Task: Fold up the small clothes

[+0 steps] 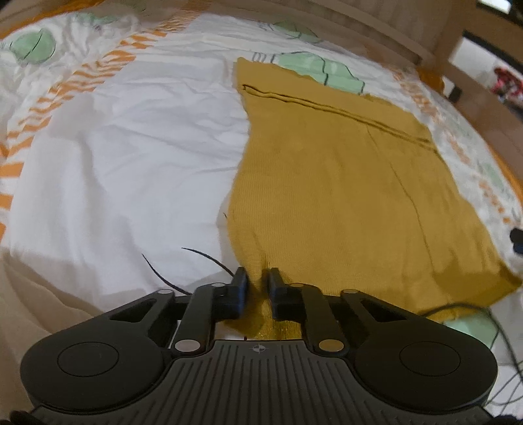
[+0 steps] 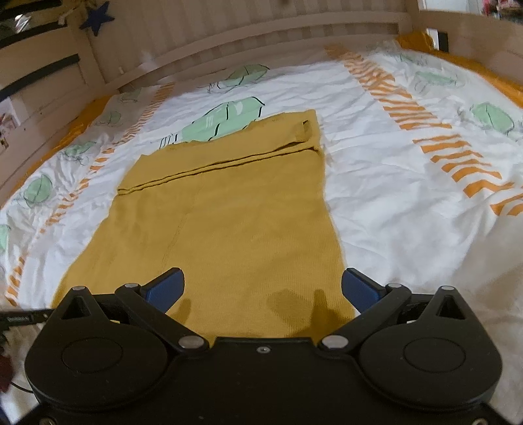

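A mustard-yellow knit garment (image 1: pixel 343 196) lies flat on the bed, with a folded part across its far end. It also shows in the right wrist view (image 2: pixel 228 209). My left gripper (image 1: pixel 258 286) is shut on the garment's near left corner, with cloth pinched between its black fingers. My right gripper (image 2: pixel 263 284) is open, its blue-padded fingers spread wide just above the garment's near edge, holding nothing.
The white duvet (image 1: pixel 130 147) has orange stripes and green prints. A wooden bed frame (image 2: pixel 228 29) runs along the far side. A thin black cable (image 1: pixel 470 307) lies by the garment's near right corner. Dark threads (image 1: pixel 157 271) lie beside my left gripper.
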Demonstrator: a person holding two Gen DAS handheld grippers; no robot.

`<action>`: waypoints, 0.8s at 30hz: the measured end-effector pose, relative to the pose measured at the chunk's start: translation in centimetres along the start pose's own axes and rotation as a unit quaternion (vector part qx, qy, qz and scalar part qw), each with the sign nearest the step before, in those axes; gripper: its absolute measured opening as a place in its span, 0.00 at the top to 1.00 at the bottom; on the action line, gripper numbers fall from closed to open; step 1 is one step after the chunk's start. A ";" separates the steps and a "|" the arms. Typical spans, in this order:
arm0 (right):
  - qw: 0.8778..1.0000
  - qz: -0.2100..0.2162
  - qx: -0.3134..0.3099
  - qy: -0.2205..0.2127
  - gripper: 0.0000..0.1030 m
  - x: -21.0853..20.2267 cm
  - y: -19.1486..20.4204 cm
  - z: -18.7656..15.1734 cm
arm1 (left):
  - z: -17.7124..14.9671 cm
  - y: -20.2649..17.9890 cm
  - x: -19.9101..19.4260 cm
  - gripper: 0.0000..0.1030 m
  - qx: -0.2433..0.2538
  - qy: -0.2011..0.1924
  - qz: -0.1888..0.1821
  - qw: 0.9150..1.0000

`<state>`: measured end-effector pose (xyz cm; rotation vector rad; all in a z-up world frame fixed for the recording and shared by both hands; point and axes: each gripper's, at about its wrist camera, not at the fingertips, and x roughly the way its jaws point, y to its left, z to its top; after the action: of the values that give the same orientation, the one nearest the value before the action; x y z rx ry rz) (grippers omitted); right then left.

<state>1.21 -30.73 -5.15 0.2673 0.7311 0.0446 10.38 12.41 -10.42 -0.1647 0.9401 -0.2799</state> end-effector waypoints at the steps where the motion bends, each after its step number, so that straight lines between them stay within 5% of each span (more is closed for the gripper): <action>1: 1.000 0.005 0.013 0.004 0.01 -0.1 -0.3 0.5 | 0.0 0.2 0.0 0.91 -0.008 -0.002 -0.004 1.000; 5: 0.997 0.009 0.060 0.038 0.01 -0.1 -1.6 1.9 | 0.1 0.5 0.1 0.91 -0.018 -0.004 -0.011 1.000; 10: 0.994 -0.027 0.045 0.095 0.01 0.4 -2.4 2.4 | 0.2 0.7 0.2 0.91 -0.023 -0.002 -0.013 1.000; 24: 0.976 0.015 0.097 0.195 0.01 2.6 -4.4 1.0 | 0.2 0.8 0.6 0.91 -0.023 0.002 -0.011 1.000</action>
<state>3.53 -34.81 -7.23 0.4653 1.1238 0.0554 11.03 13.05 -10.93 -0.2162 0.9505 -0.2788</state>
